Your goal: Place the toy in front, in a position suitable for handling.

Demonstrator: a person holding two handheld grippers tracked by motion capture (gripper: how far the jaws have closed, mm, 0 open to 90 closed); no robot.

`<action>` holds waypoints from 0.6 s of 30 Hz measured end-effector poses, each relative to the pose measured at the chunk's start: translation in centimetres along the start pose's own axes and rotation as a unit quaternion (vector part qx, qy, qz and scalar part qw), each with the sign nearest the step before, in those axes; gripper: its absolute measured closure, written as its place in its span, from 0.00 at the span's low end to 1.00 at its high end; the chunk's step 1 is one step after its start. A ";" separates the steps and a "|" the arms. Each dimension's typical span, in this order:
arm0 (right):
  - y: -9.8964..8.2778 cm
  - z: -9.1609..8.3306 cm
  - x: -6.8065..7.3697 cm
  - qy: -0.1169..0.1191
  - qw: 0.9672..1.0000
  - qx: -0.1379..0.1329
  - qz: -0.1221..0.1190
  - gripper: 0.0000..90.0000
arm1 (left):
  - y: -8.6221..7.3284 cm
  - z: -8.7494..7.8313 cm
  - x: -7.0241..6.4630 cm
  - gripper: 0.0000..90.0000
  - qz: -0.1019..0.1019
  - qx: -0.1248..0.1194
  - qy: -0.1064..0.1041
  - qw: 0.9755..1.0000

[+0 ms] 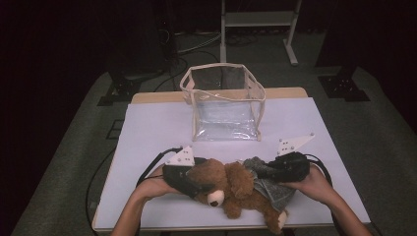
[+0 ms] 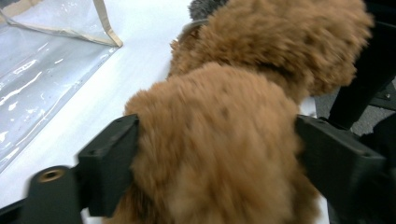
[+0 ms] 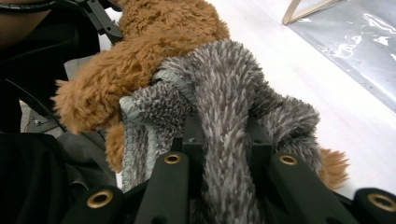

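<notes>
A shaggy brown plush teddy bear [image 1: 231,189] in a fuzzy grey knitted garment [image 3: 224,112] lies on the white-covered tabletop [image 1: 157,128], in a dim room with grey carpet. The left gripper [image 2: 215,154] has its jaws spread wide, with the bear's furry body between them. The right gripper [image 3: 224,154] has its jaws pinched tight on the grey garment. Beyond both stands a clear plastic, beige-trimmed bag [image 1: 223,101].
</notes>
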State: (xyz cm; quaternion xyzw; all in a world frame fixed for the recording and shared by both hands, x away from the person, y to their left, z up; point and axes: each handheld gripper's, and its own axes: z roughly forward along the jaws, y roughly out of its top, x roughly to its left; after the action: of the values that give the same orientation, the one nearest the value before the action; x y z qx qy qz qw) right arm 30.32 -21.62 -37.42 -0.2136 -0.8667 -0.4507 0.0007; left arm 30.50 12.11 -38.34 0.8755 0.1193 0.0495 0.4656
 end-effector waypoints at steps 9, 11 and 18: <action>-0.8 -0.1 0.5 0.003 1.000 -0.012 0.003 0.84 | 1.6 2.4 -0.1 0.11 0.018 0.054 -0.007 0.998; -0.8 -0.1 0.5 0.004 1.000 -0.014 0.004 0.84 | 1.9 2.8 -0.2 0.15 0.026 0.072 -0.011 0.997; -0.3 -0.3 -0.2 -0.004 1.000 -0.016 0.013 0.83 | 3.0 2.4 0.2 0.51 0.059 0.096 0.019 0.993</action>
State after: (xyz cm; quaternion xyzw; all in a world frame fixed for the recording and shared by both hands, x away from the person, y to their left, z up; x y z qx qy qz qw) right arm 30.36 -22.05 -37.54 -0.2262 -0.8567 -0.4636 -0.0002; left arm 31.64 8.63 -37.21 0.9206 0.0802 0.0820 0.3732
